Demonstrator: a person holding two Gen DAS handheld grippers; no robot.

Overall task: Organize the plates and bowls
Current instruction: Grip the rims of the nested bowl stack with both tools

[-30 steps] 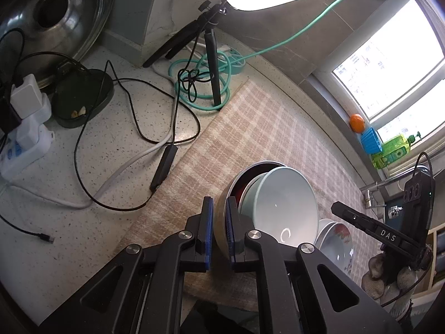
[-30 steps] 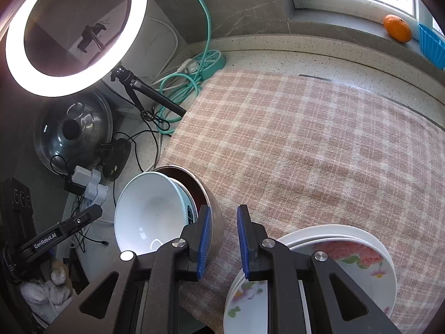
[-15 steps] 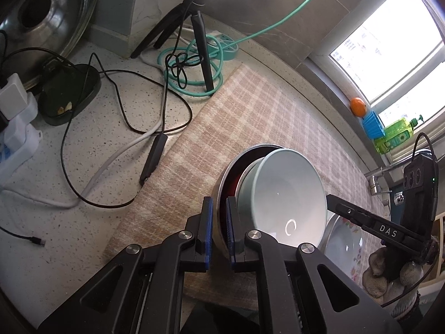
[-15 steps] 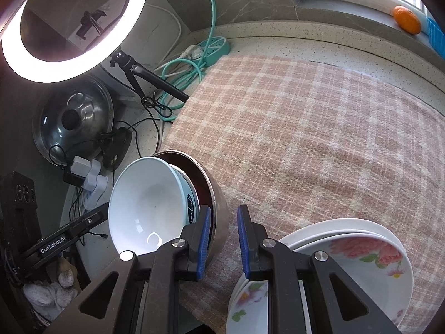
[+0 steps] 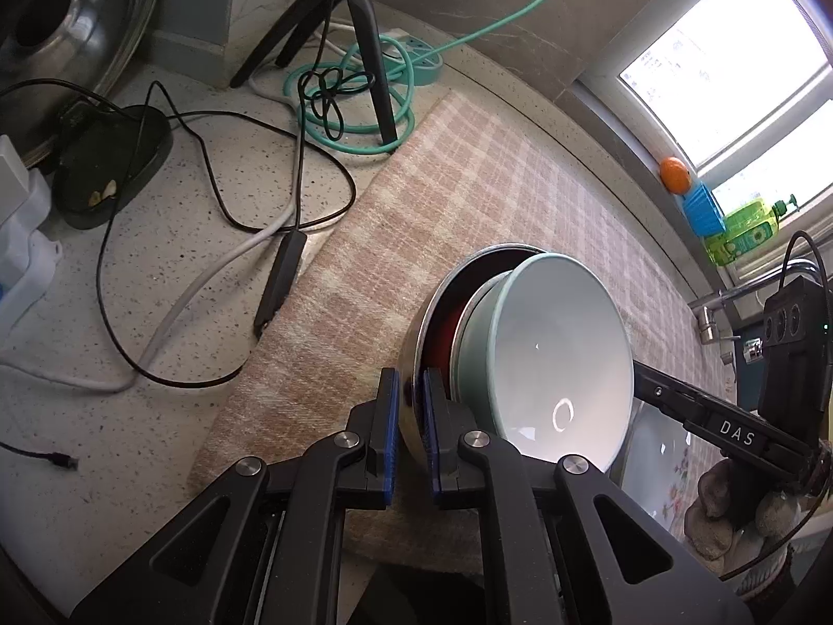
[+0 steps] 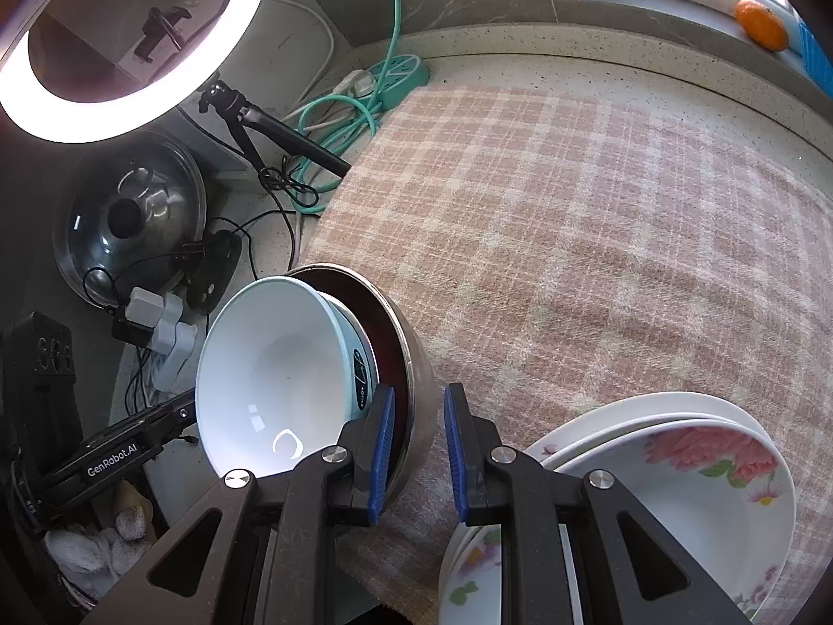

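Two nested bowls, held tilted on edge over the checked cloth (image 6: 598, 239) that covers the table (image 5: 156, 281). Outer item: steel bowl (image 6: 416, 370), brushed metal outside, dark red inside. Inner item: pale green bowl (image 5: 559, 359), glossy white interior, sitting inside the steel bowl with its mouth turned sideways; a dark label shows on its outer wall in the right wrist view.

Left claw (image 5: 411, 429): blue pads clamped on the steel bowl's rim, one pad outside, one inside.

Right claw (image 6: 416, 450): blue pads astride the opposite rim of the steel bowl, left pad inside against the wall, right pad just outside; whether that pad touches cannot be told.

Stack of plates (image 6: 677, 448): white with pink and green flower print, lying on the cloth just beside the steel bowl, partly under the right claw.

Beyond the cloth's far edge from the steel bowl: ring light (image 6: 120, 41) on a tripod, green cable (image 5: 359, 99), pot lid (image 6: 130, 219). An orange (image 6: 760, 23) lies on the sill.
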